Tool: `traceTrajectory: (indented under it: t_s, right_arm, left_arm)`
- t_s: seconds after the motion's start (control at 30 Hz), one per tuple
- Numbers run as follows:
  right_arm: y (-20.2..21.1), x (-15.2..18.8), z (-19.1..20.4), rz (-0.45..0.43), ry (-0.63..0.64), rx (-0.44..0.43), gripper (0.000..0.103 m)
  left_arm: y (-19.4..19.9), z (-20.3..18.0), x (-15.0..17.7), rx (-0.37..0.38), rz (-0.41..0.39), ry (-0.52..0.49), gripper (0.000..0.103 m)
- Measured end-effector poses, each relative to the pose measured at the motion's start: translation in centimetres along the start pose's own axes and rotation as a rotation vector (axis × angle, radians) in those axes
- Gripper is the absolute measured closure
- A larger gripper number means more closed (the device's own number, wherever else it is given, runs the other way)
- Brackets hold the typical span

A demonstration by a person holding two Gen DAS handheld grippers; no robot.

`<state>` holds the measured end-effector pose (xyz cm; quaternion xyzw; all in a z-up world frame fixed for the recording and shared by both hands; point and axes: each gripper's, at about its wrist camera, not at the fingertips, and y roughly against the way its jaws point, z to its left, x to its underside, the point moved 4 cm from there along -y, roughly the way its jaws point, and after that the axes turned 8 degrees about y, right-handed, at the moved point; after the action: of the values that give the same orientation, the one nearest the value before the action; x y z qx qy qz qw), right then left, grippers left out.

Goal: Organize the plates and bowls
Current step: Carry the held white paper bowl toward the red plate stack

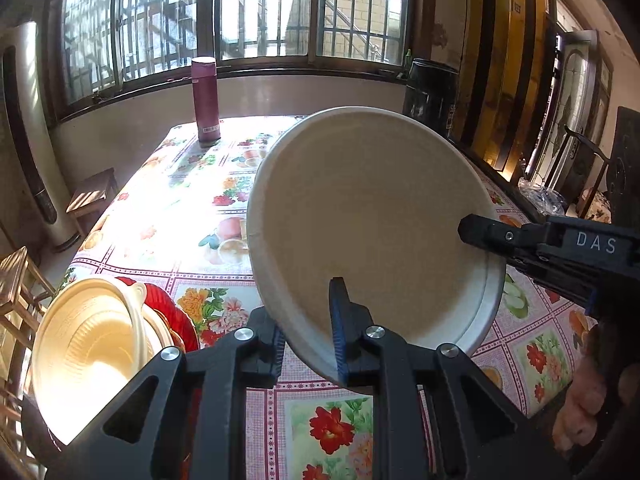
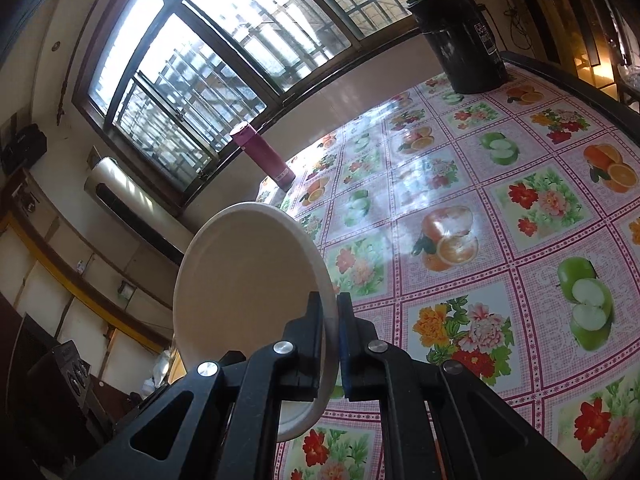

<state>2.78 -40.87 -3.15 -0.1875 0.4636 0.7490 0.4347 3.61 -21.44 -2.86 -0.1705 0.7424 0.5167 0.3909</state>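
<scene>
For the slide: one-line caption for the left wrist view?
Both grippers, left gripper and right gripper, clamp a tilted beige round plate above the floral tablecloth.

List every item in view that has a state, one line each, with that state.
Beige plate: lifted off the table, tilted, gripped at its rim by both grippers.
Left gripper: shut on the plate's near rim.
Right gripper: shut on the plate's rim.
Cream bowls: stacked on a red plate, top one tilted.
Maroon flask: upright, capped.
Black pot: upright on the table's far corner.
</scene>
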Motion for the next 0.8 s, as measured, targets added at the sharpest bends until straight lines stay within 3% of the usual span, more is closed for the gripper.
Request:
traceTrajectory:
  t_s: [0.8]
  right_arm:
    - [-2.9,3.8,14.7,0.060,0.202,-0.125,0.095]
  left_arm:
    - [7.9,11.2,1.2,-0.148,-0.129,0.111,0.084]
